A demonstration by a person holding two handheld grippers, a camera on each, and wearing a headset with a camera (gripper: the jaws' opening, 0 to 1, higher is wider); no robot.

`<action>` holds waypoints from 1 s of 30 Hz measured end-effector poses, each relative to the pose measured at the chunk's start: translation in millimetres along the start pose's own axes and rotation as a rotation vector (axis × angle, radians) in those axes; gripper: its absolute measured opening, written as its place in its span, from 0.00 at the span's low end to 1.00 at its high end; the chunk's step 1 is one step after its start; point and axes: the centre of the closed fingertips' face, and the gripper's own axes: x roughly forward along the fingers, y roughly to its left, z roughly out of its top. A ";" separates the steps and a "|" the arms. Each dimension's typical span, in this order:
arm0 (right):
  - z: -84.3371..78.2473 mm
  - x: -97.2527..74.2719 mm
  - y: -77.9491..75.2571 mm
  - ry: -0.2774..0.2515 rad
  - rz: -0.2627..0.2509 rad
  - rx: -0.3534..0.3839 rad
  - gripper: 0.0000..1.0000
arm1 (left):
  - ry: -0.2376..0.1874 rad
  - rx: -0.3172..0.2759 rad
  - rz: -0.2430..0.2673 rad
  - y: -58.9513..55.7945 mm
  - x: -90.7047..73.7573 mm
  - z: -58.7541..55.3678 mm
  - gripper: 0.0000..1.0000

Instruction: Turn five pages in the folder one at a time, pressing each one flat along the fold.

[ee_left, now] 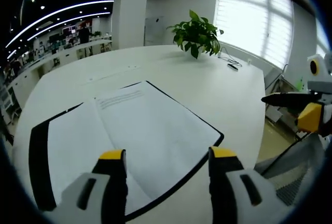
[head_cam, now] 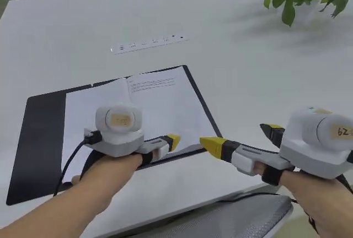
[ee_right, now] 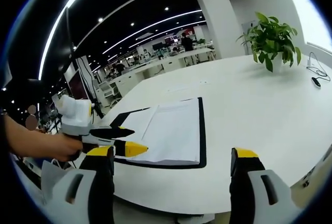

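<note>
"Head view puts the folder (head_cam: 33, 172) open at the near edge of the worktop (head_cam: 248, 56), left of the middle. Is anything gripped?"

"No. The left gripper (ee_left: 167, 155) hangs over the near part of the right-hand page (head_cam: 171, 106), jaws spread wide and empty. The right gripper (ee_right: 175, 153) sits just off the folder's near right corner, jaws equally wide, empty too."

"So a page turn is about to begin, I'd judge. How should it be done cleanly?"

"Nip a single sheet at its free near corner, shallow, so the sheets beneath aren't caught. Carry it over in an arc, not a drag, then run closed jaws along the fold (head_cam: 130, 92) from end to end."

"What does the folder hold?"

"White sheets on both sides of the fold, with printed lines heading the right one. A bare strip of black cover (head_cam: 44, 122) shows at the far left. How many pages are turned, I can't tell."
</note>
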 end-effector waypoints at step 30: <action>-20.1 6.2 -6.4 0.054 0.014 0.037 0.89 | -0.029 0.115 0.036 -16.2 62.8 -21.1 0.38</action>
